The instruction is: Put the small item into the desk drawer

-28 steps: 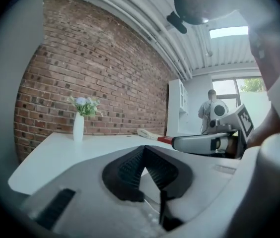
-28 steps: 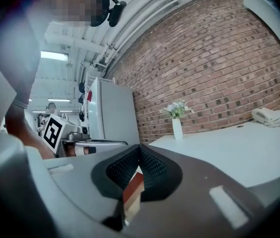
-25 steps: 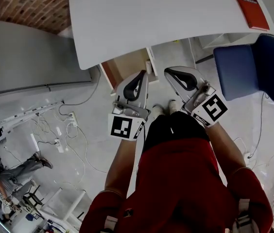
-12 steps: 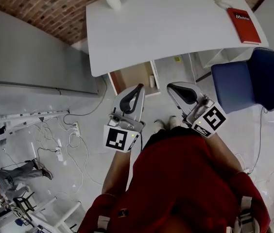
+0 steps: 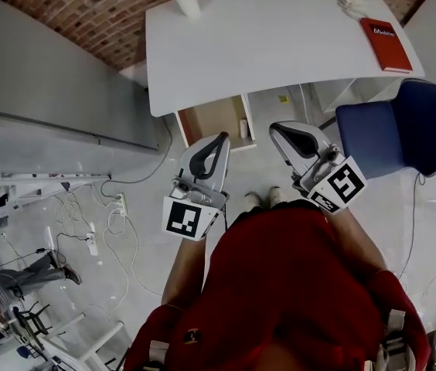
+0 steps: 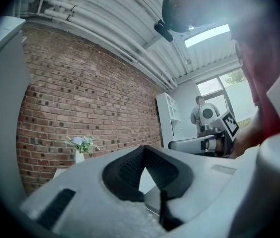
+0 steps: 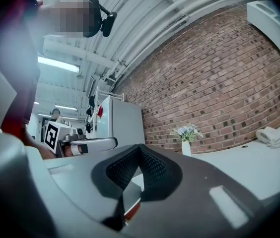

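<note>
Ahead of both grippers, head view: wooden drawer unit (image 5: 214,119) under the desk (image 5: 264,37). The red notebook (image 5: 386,43) is well beyond the right gripper (image 5: 277,128). It's my guess for the item: light, stiff, pinch an edge. Left gripper view: left gripper (image 5: 221,137) clenched, empty. Right gripper view: same deal.

Left hand-held gripper (image 5: 221,139) and right hand-held gripper (image 5: 276,127) level, side by side (jaws together).

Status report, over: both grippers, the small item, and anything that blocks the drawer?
Left gripper shut, empty; right gripper shut, empty. Small item: cannot tell which. Drawer unit under desk; chair beside, not blocking.
</note>
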Demonstrator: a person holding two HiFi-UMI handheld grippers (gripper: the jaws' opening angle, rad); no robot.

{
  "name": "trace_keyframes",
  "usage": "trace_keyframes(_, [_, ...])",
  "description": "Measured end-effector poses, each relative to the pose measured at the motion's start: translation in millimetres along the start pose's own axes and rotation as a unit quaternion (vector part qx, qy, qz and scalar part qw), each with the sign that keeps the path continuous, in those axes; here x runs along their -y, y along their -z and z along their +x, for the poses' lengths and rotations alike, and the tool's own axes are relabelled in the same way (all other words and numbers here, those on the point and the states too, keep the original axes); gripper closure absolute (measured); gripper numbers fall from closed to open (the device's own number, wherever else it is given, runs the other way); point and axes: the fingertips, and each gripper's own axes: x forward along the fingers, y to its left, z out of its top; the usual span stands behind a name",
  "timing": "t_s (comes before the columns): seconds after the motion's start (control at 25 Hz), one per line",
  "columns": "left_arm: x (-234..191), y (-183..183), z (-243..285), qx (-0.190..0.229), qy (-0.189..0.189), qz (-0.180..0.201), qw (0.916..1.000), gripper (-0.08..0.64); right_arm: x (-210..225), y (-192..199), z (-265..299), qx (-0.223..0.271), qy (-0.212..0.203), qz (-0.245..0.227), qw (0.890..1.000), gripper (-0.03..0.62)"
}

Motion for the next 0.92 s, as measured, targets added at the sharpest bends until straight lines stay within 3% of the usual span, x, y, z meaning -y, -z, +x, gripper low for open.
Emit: trace_keyframes(0.92, [12.4, 18.2, -18.3, -0.009, 0.02, -0.023, 0.9995, 0.554, -16.8, 11.8, -20.3, -0.024, 0.011, -0.005, 1.0, 0.581])
